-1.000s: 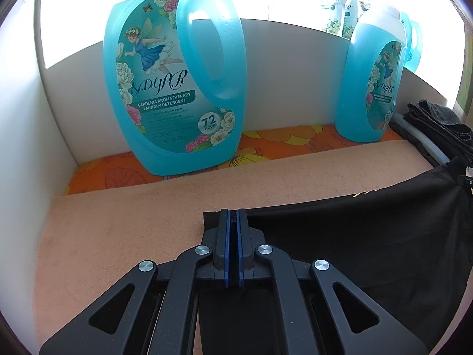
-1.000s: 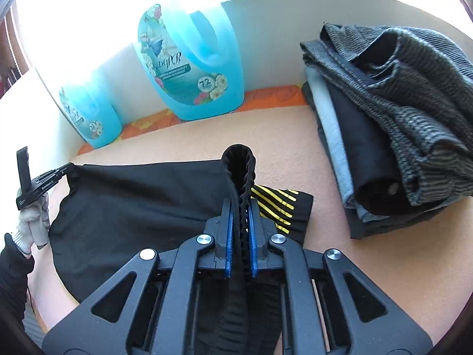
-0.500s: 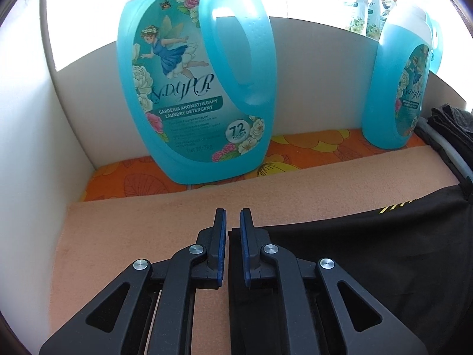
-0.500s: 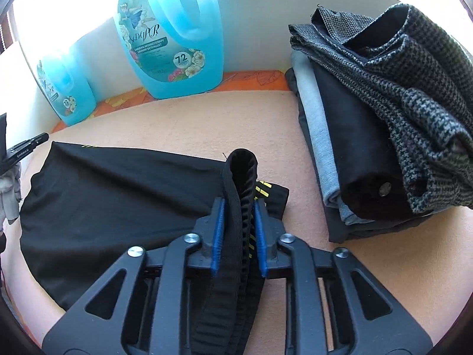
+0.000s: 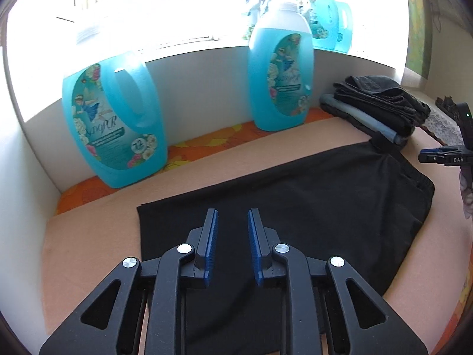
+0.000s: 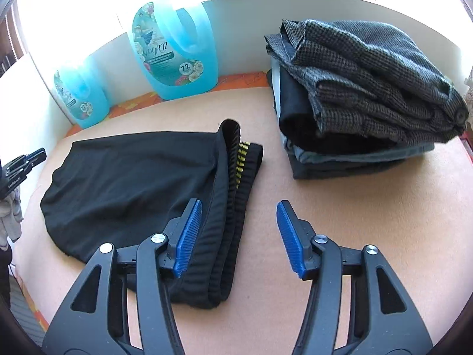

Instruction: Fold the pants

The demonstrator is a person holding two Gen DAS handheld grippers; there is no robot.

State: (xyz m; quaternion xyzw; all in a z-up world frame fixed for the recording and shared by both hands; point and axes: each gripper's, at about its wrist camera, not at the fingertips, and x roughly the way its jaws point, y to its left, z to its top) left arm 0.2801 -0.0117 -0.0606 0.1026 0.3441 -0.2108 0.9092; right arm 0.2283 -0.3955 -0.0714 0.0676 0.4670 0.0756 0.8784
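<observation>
Black pants (image 5: 310, 195) lie folded flat on the peach cloth surface (image 5: 97, 236). Their ribbed waistband with yellow stripes (image 6: 239, 162) shows in the right wrist view. My left gripper (image 5: 232, 227) hovers above the pants' left edge; its jaws are opening and nothing is between the blue pads. My right gripper (image 6: 239, 222) hangs over the waistband end of the pants (image 6: 133, 177), jaws opening wide, pads clear of the fabric. The waistband lies loose below them.
Two blue detergent jugs (image 5: 115, 130) (image 5: 280, 82) stand against the white back wall. A stack of folded grey and black garments (image 6: 363, 94) sits right of the pants. An orange flowered strip (image 5: 207, 145) runs along the wall. A gloved hand (image 6: 9, 216) shows at the left edge.
Both grippers went from shut on the pants to open and let the fabric go. Both pulled back and up, so more of the pants shows. The pants now lie flat.
</observation>
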